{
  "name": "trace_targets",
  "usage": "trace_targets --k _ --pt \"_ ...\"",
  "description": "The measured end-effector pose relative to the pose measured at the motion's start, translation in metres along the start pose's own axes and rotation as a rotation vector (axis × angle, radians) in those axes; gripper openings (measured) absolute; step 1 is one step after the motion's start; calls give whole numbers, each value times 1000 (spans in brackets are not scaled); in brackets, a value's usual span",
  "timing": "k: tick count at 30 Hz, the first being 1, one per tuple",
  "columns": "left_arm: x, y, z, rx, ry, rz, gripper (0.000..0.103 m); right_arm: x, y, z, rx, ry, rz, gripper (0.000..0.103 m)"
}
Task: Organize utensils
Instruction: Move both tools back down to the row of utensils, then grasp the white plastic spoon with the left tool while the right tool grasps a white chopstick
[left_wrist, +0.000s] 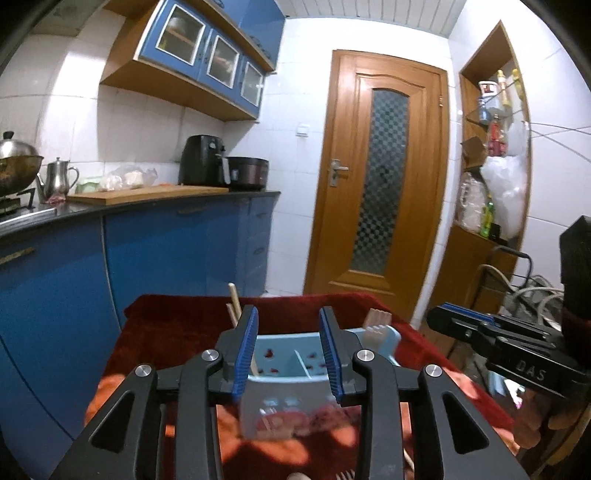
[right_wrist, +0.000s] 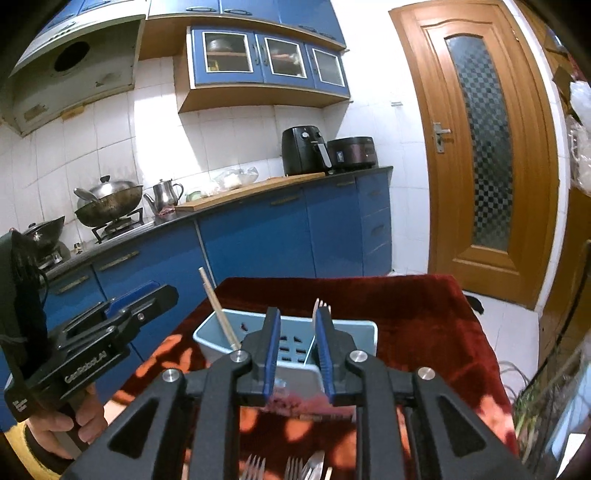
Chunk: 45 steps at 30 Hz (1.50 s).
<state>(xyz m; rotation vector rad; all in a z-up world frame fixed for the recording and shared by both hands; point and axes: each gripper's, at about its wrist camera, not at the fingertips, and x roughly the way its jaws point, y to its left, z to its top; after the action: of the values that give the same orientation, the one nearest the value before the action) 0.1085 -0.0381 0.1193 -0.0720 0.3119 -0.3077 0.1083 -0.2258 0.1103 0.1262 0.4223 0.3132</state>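
Both grippers hover empty above the blue caddy (right_wrist: 295, 354) on the red cloth (right_wrist: 424, 314); left gripper (left_wrist: 288, 350) part-open, right gripper (right_wrist: 297, 350) narrower; chopsticks (right_wrist: 219, 314) and fork (right_wrist: 318, 314) already stand inside; loose forks (right_wrist: 273, 467) lie nearer; best reached low, by the handle.

The utensil caddy (right_wrist: 334, 332) is pale blue plastic, smooth and slightly matt; in it stand plain wooden chopsticks (right_wrist: 218, 306) and a shiny metal fork (right_wrist: 318, 308). Under the caddy lies a deep red cloth (right_wrist: 424, 317) — plush, velvety, with orange patterns. In front of the caddy, more bright steel forks (right_wrist: 273, 467) rest on that cloth. Both the left gripper (left_wrist: 290, 354) and the right gripper (right_wrist: 297, 350) are matt black plastic with ribbed blue pads (left_wrist: 246, 354) and polished metal pins. Behind the caddy, the cabinet fronts (right_wrist: 258, 236) look glossy blue — the door (right_wrist: 480, 147) varnished wood.
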Motion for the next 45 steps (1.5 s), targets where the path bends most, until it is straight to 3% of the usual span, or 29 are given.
trace_targets --k 7,15,21,36,45 --pt "-40 -23 -5 28 47 -44 36 -32 6 -16 67 76 1 23" --pt "-62 -32 -25 14 176 -83 36 -60 12 -41 82 144 -6 24" --pt "-68 -28 -47 11 256 -60 37 -78 2 -63 125 182 -14 26" --pt "-32 -10 -104 -41 469 10 37 -61 -25 -116 214 329 -21 28" --pt "-3 -13 -127 -54 617 -17 37 -53 -37 -135 259 366 -19 28"
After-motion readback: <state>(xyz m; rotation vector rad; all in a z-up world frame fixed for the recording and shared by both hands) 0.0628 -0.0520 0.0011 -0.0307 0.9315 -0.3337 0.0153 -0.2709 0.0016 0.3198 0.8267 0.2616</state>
